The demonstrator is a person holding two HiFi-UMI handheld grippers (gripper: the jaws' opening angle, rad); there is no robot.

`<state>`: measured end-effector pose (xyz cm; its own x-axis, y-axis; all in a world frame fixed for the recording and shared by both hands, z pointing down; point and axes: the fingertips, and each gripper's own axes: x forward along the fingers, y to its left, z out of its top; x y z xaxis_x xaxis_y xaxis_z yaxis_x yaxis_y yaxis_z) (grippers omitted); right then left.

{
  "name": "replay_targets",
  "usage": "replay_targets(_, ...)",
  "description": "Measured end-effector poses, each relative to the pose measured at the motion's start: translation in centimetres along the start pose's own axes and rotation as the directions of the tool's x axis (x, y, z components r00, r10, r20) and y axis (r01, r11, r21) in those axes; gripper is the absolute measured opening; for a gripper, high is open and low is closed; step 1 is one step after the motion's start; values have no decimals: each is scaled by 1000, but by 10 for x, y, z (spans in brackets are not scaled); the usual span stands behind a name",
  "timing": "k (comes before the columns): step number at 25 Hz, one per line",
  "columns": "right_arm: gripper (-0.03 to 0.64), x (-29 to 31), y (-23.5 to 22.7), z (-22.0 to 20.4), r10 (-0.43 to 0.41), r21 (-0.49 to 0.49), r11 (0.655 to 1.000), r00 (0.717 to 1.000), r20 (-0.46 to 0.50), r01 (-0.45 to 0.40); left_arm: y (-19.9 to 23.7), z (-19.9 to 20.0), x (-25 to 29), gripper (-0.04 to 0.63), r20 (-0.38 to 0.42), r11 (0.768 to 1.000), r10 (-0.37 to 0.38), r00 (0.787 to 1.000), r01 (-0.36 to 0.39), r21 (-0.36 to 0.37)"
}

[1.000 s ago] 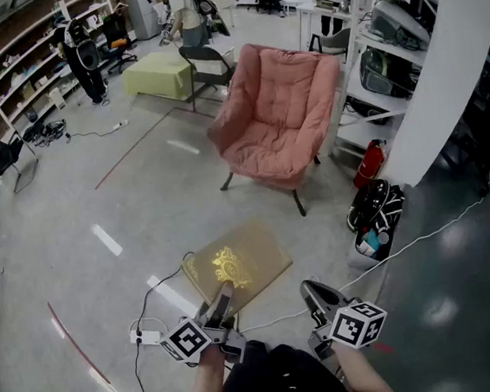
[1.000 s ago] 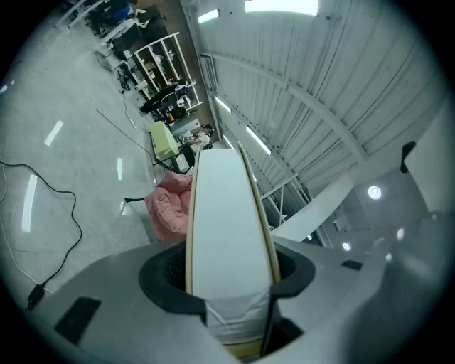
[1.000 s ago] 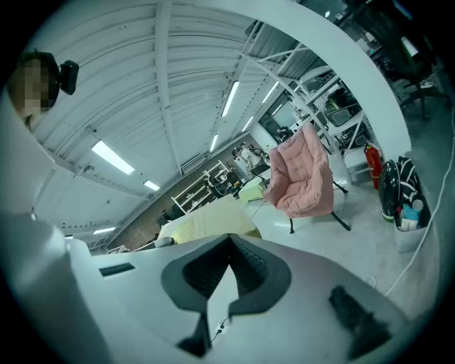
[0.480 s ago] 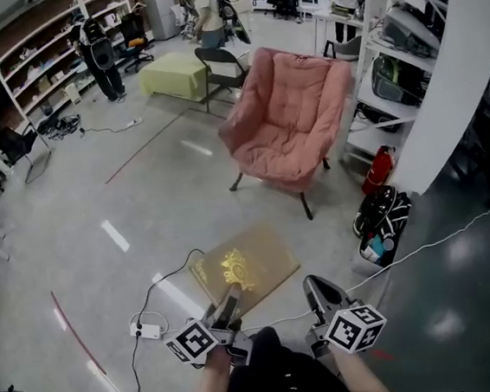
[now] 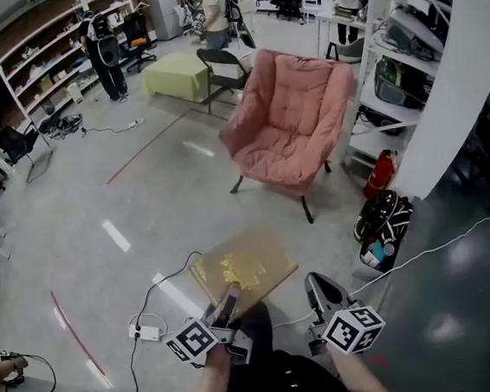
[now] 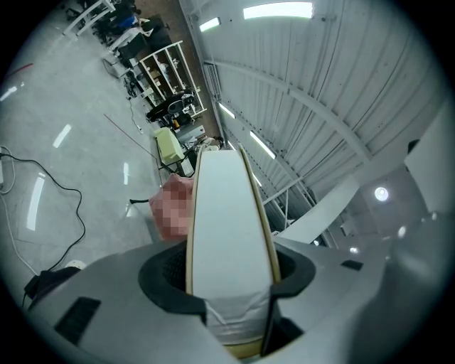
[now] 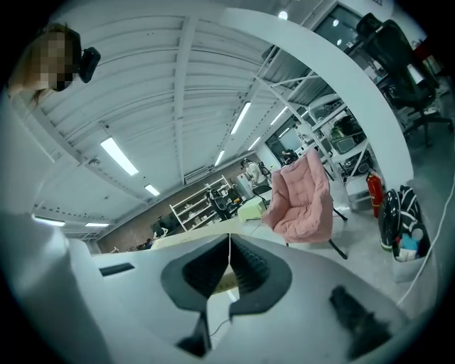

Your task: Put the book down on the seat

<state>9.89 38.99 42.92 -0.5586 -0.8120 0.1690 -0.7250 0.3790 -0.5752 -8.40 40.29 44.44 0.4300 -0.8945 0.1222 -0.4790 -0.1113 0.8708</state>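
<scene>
A brown hardcover book (image 5: 246, 267) with a gold emblem is held flat above the floor, and my left gripper (image 5: 228, 300) is shut on its near edge. In the left gripper view the book's white page edge (image 6: 229, 213) fills the gap between the jaws of the left gripper (image 6: 231, 284). My right gripper (image 5: 318, 289) hovers beside the book with its jaws shut and nothing between them; in its own view the right gripper (image 7: 229, 274) shows its pads touching. The pink armchair (image 5: 285, 121) stands ahead on the floor, its seat (image 5: 274, 157) bare, also seen as the armchair (image 7: 304, 199).
To the chair's right are a red fire extinguisher (image 5: 379, 175), a black bag (image 5: 382, 211), a white pillar (image 5: 450, 73) and metal shelving (image 5: 392, 62). Cables and a power strip (image 5: 148, 333) lie on the floor at the left. A folding chair (image 5: 223, 67), a yellow-green table (image 5: 176, 74) and people stand behind.
The view has shifted a little toward the armchair. The book stays in the left gripper and both grips look the same. A person at the back has walked right.
</scene>
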Motion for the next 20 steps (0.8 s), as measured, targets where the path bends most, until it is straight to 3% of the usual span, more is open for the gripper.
replay_targets(6, 14, 27, -24, 4, -67, 15, 998, 998, -9, 67, 14, 17, 33, 227, -10, 999, 29, 1000, -29, -14)
replay_targets(20, 14, 139, -34, 59, -92, 9, 996, 993, 80, 92, 33, 103, 136, 227, -51, 999, -28, 998, 27, -17)
